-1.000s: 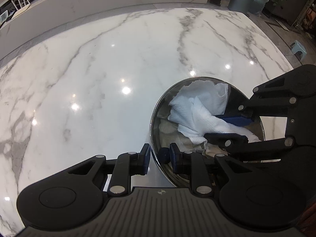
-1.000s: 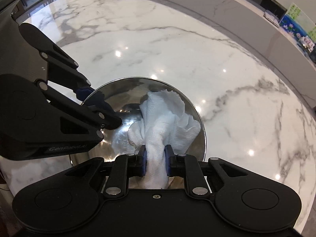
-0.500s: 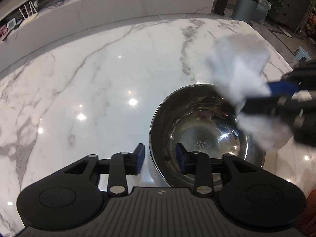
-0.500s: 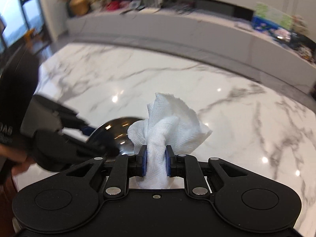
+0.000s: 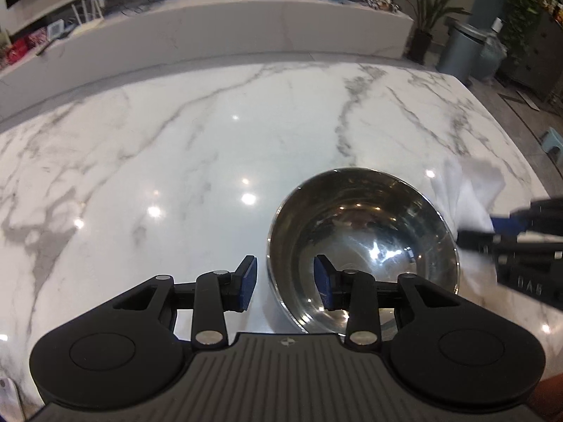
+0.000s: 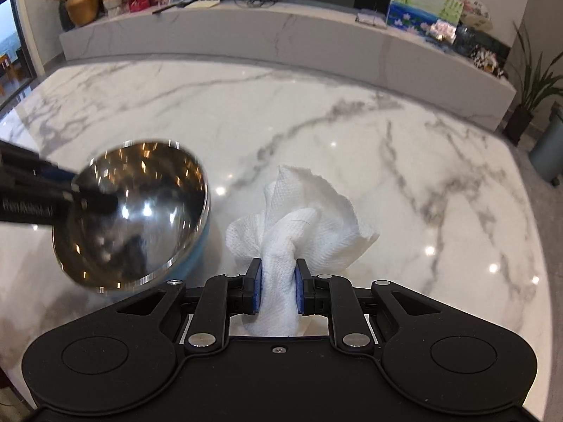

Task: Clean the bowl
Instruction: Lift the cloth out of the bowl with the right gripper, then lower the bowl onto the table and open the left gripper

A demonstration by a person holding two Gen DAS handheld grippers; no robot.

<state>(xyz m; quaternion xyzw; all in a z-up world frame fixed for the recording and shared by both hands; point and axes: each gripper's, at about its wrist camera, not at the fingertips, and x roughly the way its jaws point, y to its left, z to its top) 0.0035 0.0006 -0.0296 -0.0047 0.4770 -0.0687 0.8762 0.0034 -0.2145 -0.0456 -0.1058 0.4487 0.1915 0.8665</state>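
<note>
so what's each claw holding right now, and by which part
The right claw is shut on the paper towel, pinching its bunched lower end. The left claw straddles the bowl rim, pads not touching: nothing held.

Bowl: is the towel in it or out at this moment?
Out. The bowl shows only bare shiny metal inside; the towel is pinched in the right gripper beside it.

Ceiling lights glare off the glossy marble table (image 5: 211, 147); fisheye edges bend, right side blurs.

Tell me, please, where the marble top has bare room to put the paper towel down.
Bare marble table stretches from the paper towel to the far and right edges. It is crowded only at the steel bowl, where the left tongs straddle its rim.
</note>
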